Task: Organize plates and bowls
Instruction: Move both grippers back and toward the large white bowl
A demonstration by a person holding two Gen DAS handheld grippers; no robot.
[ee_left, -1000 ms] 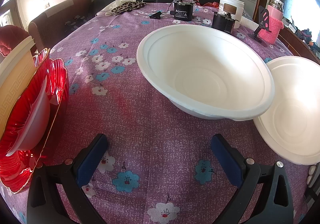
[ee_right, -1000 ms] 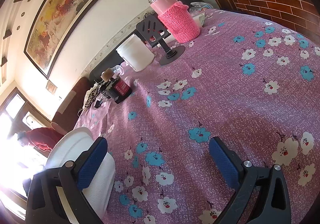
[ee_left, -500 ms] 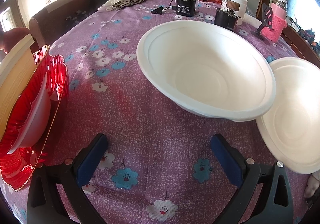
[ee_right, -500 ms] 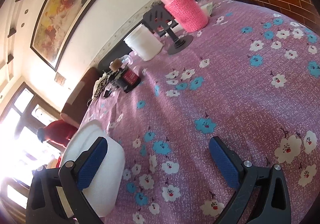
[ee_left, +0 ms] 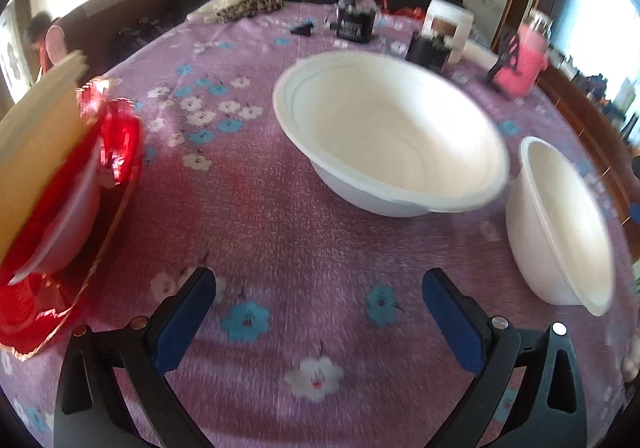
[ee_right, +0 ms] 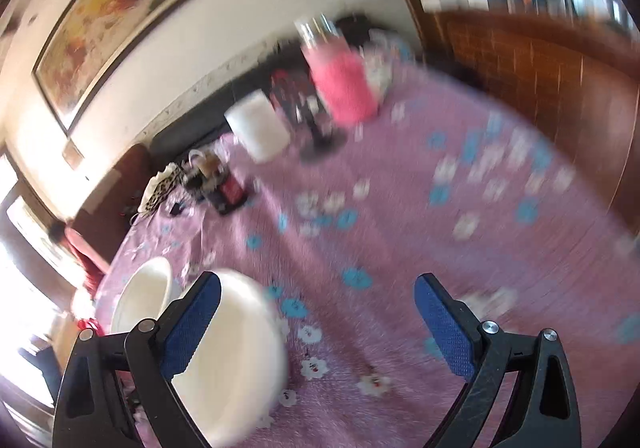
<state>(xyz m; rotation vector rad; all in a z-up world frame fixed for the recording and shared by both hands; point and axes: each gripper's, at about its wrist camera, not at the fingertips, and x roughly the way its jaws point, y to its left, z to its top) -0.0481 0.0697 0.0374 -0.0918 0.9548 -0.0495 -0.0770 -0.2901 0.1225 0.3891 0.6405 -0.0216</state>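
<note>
My left tongs [ee_left: 318, 312] are spread and empty over the purple floral-clothed counter [ee_left: 280, 232]. My right tongs [ee_right: 318, 312] are also spread; the small white bowl [ee_right: 236, 352] sits just behind their left finger, not pinched. In the left view that small bowl [ee_left: 560, 224] lies ahead-right, tilted on its side, just beside the large white bowl [ee_left: 392, 131], which lies further ahead-left of it. Judgement: right tongs are nearer the small bowl. A red fluted plate [ee_left: 116, 143] stands far left.
</note>
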